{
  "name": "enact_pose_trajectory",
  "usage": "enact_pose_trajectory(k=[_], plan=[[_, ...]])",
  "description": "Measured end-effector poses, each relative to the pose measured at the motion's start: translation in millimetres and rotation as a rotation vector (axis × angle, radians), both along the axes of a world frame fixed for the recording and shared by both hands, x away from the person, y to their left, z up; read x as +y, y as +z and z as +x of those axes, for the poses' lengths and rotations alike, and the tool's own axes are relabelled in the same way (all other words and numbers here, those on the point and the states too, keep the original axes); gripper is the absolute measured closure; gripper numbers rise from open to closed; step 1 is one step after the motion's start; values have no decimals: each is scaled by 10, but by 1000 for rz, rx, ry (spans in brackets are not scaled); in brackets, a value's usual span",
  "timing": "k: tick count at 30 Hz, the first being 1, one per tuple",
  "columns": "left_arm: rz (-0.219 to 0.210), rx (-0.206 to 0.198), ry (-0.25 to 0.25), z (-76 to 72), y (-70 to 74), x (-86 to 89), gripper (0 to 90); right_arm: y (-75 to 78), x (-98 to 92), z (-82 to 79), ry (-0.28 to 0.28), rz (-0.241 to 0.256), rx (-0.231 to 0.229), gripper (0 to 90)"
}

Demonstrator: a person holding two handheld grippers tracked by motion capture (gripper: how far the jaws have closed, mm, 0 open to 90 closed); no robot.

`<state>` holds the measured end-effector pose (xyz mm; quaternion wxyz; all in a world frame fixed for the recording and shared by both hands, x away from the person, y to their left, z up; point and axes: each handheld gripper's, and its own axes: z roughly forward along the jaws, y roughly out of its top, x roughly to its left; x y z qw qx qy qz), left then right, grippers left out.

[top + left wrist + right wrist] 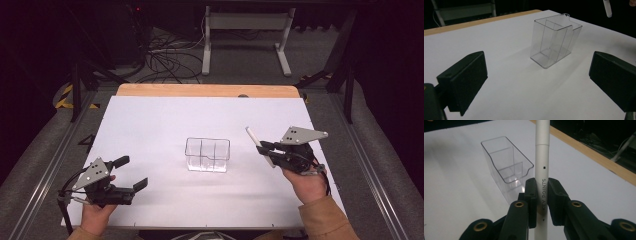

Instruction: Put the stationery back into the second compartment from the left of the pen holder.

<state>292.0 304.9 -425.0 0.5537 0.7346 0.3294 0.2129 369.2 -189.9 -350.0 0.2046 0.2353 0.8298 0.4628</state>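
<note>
Now right gripper [266, 150] clamps pen [252, 136]; left gripper [131, 172] spread.

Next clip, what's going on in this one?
A person works at a white table with a gripper in each hand. The right gripper is shut on a white pen, held above the table to the right of a clear, divided organizer, which looks empty. The left gripper is open, off to the organizer's left, holding nothing.
</note>
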Motion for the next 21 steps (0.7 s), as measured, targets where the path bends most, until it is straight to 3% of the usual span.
enact_pose_trajectory(k=[7,8,21], plan=[[-11,4,16,-41,-10,33,27,32,66,32,65,81,-58,793],[-13,4,17,-45,-10,38,27,43,84,48,84,116,-77,793],[-20,8,16,-43,-18,50,26,91,316,143,180,264,-159,793]])
